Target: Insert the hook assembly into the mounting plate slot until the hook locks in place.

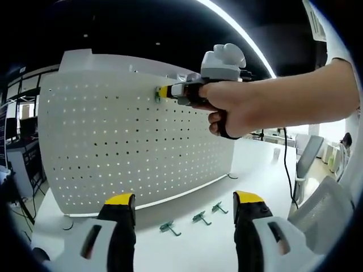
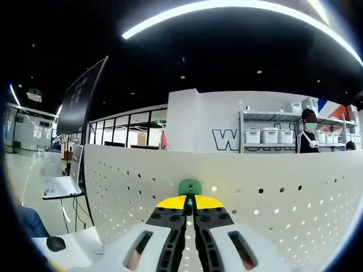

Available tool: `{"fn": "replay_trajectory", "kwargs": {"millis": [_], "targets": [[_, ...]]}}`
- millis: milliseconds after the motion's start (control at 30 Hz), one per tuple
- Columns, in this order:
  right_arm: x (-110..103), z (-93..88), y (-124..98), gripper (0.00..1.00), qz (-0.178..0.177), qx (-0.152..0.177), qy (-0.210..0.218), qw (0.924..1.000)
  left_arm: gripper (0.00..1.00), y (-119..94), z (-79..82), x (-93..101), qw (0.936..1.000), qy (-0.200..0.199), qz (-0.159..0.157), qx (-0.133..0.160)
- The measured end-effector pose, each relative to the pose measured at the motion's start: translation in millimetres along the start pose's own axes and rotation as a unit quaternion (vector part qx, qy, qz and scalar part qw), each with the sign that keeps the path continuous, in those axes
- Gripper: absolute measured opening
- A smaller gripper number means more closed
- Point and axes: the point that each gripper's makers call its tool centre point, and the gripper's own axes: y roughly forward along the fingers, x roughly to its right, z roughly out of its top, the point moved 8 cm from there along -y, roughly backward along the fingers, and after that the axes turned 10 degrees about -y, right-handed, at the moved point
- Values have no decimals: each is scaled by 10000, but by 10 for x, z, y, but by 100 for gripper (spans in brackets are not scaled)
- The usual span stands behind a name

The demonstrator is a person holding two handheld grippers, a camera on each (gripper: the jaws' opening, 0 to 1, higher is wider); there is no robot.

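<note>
White tabletop and dim open-plan office surround a white pegboard [image 1: 130,141] standing upright, the mounting plate for this job.

Seen in the right gripper view, the right gripper [image 2: 190,199] has its yellow-tipped jaws pressed together on a green hook [image 2: 190,186], whose head pokes out just past the tips and sits against the board's perforated face near its top edge. In the left gripper view the same tool [image 1: 163,92], gripped in a person's hand [image 1: 235,107], reaches in from the right with the green piece at the board's upper right area.

Lower down, the left gripper [image 1: 184,199] hangs with its jaws apart and nothing between them, well back from the board. Three spare green hooks [image 1: 194,219] lie on the table between those jaws and the board's foot.

Judging by the alignment, the hook lies straight ahead of the right jaws, its long axis pointing into the board, so the coming push would run directly forward along them. Whether its prongs have entered the holes cannot be told. Shelves [image 2: 272,133] with white bins stand beyond.
</note>
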Motion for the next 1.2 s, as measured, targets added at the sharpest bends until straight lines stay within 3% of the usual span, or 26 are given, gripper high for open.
{"fn": "replay_trajectory", "kwargs": {"millis": [167, 200, 233, 267, 333, 500, 933, 1200], "targets": [[-49, 16, 27, 2, -363, -147, -110, 9992, 72, -14, -4, 12, 10000, -40, -13, -56], [-66, 35, 47, 2, -340, -225, -545, 9977, 72, -23, -12, 25, 9999, 110, -38, -112], [-73, 32, 52, 2, -436, -245, -460, 9977, 72, -32, -14, 42, 9996, 242, -21, -114], [-75, 24, 66, 2, -533, -201, -100, 9983, 71, -35, -14, 51, 9998, 196, -21, -105], [-87, 24, 72, 2, -564, -242, -184, 9979, 71, -43, -1, 49, 10000, -66, -39, -32], [-137, -8, 64, 4, -707, -298, -119, 9970, 71, -56, 15, 33, 10000, 5, -30, -32], [-118, -7, 38, 5, -632, -291, -4, 9976, 70, -58, -31, -21, 10000, -40, 9, -78], [-85, -21, 8, 6, -379, -174, 86, 9991, 70, -46, -61, -14, 9999, -93, -17, -133]]}}
